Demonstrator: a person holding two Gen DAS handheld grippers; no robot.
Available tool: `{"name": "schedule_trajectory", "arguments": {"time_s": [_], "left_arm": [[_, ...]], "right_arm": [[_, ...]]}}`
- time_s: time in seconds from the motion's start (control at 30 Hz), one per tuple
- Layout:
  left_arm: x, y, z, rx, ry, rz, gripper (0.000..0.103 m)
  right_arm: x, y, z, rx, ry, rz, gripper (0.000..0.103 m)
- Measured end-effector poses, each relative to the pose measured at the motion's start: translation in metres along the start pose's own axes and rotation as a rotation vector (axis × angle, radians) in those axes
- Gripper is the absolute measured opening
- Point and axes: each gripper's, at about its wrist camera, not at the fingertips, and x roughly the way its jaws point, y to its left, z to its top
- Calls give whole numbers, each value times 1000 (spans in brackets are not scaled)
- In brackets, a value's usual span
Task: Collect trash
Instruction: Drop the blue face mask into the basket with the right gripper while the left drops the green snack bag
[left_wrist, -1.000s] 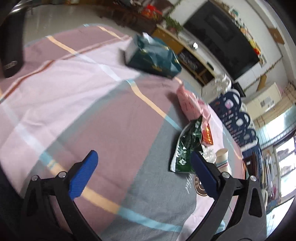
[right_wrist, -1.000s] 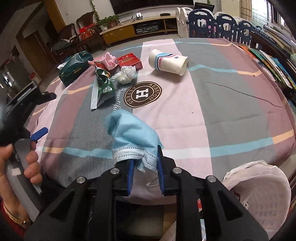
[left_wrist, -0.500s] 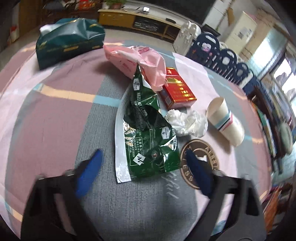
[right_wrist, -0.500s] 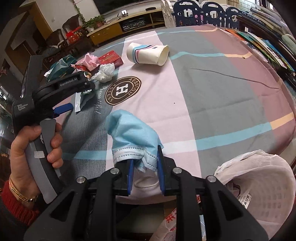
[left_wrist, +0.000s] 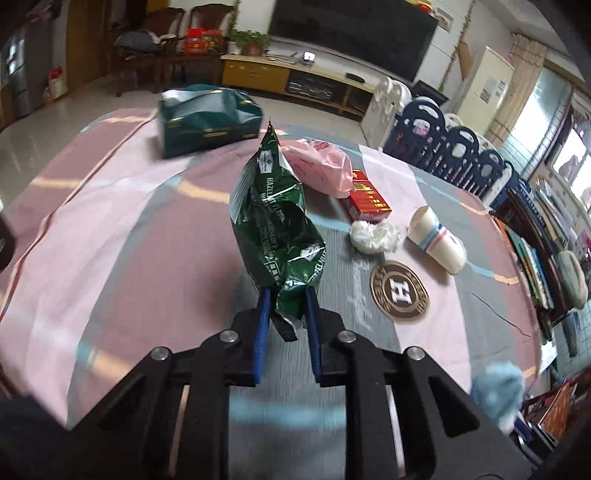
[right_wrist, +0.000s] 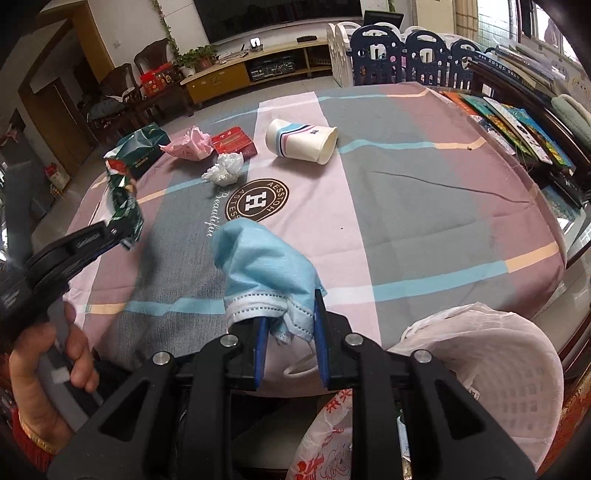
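Left tongs (left_wrist: 287, 295) just closed, pinching bottom end of green snack wrapper (left_wrist: 275, 225), lifted upright off bench (left_wrist: 110, 236). Right tongs (right_wrist: 289, 320) clamped narrow on blue face mask (right_wrist: 264, 266) above near bench edge. White-lined trash basket (right_wrist: 491, 362) just beside, lower right. Paper cup (right_wrist: 301, 142) on its side, crumpled tissue (right_wrist: 225, 170), red box (right_wrist: 233, 141), pink bag (right_wrist: 188, 146) lying on bench.

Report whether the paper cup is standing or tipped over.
Tipped over: the paper cup lies on its side on the tablecloth, open mouth facing sideways.
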Motion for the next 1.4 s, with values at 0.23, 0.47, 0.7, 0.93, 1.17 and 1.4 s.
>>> {"name": "schedule_trajectory", "arguments": {"time_s": [0.23, 0.47, 0.7, 0.93, 1.17, 1.4], "left_arm": [[-103, -24, -23, 135, -96, 22, 20], [-183, -58, -40, 219, -185, -28, 20], [-219, -96, -65, 299, -200, -96, 20], [-236, -124, -90, 390, -204, -142, 20], [-236, -135, -100, 424, -185, -159, 20], [-228, -134, -100, 417, -162, -159, 20]], "right_arm": [[-52, 1, 0, -16, -84, 22, 23], [-126, -23, 0, -4, -200, 25, 23], [-171, -64, -15, 36, -237, -41, 23], [-180, -94, -38, 64, -200, -114, 23], [-178, -108, -48, 105, -181, -100, 23], [-163, -107, -54, 124, -131, -83, 23]]}}
